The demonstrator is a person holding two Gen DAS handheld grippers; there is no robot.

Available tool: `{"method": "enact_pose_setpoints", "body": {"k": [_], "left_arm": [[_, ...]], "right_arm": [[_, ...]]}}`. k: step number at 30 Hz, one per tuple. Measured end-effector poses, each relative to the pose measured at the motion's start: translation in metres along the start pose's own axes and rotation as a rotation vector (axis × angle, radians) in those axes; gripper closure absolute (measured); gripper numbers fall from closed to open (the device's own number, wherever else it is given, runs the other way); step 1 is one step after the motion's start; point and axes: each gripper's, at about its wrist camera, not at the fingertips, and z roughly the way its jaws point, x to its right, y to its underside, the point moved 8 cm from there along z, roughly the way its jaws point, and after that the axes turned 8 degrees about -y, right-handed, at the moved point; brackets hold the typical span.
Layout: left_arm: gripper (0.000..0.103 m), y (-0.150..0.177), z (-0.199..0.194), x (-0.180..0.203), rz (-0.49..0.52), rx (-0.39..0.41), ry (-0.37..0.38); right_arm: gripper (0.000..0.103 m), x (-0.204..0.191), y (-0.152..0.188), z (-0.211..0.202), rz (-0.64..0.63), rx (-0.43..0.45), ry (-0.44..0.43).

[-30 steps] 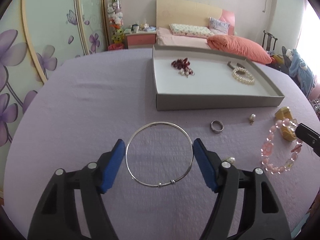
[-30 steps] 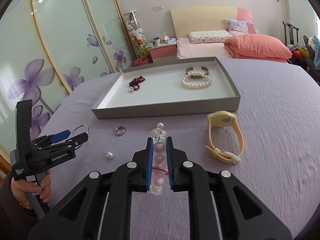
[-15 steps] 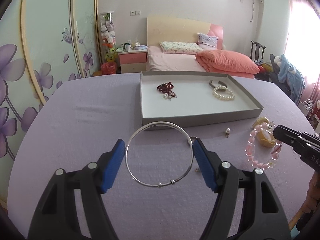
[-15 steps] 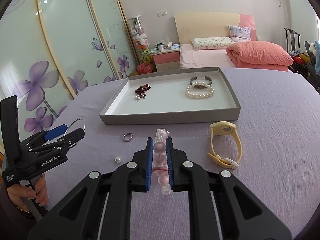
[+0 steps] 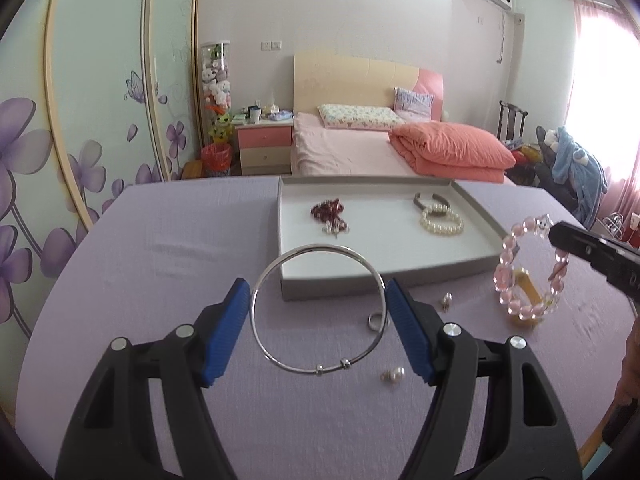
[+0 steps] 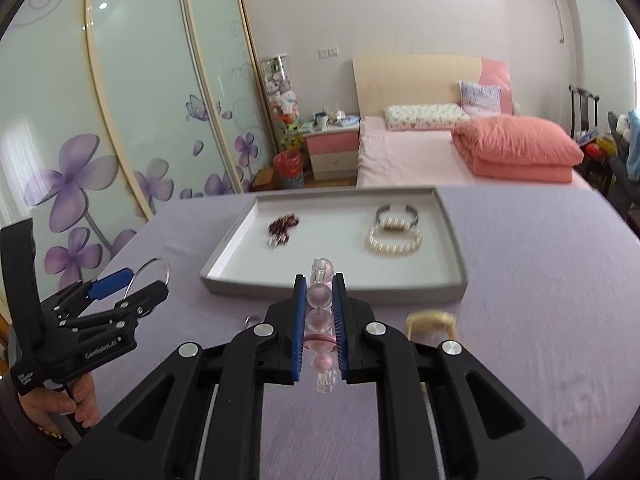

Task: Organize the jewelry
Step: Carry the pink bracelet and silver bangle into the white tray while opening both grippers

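Both claws are loaded and up off the bench (image 5: 132, 248). The left claw (image 5: 318, 320) is spread wide, pads braced on either side of the silver bangle (image 5: 318, 308). The right claw (image 6: 318, 328) is pinched narrow on the pink bead bracelet (image 6: 320, 320), which hangs in the air just right of the tray (image 5: 384, 284).

My read: the step is carrying both pcs over the tray's near wall. To do it well, clear the rim w/ room to spare, keep the bangle level so it doesn't slip the pads, and set each down on bare white floor, apart from what's already there.

Count in the tray: 1 dark red bead strand (image 5: 330, 214), 1 pearl bracelet (image 5: 441, 220), 1 metal cuff (image 5: 430, 200). On the bench: 1 ring (image 5: 374, 322), 1 pearl earring (image 5: 394, 376), 1 small charm (image 5: 447, 301), 1 yellow watch (image 6: 431, 322).
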Motion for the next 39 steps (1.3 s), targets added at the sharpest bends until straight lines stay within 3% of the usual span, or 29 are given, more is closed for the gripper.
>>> {"method": "enact_pose_setpoints", "body": {"k": [13,24,29,39], "left_arm": [[0.033,-0.037,0.034,0.003,-0.043,0.033,-0.002],[0.033,-0.067,0.081,0.01,-0.063,0.025,0.006],[0.033,-0.073,0.104,0.017,-0.076,0.008,0.007],[0.033,-0.072,0.138,0.033,-0.053,-0.028,0.013]], "right_arm": [[0.09,0.028,-0.038,0.044,-0.007,0.004,0.052],[0.09,0.052,-0.041,0.116,0.051,-0.105,0.021],[0.09,0.078,-0.038,0.142,0.095,-0.161,0.056],[0.086,0.103,-0.032,0.147,0.134,-0.187,0.089]]}}
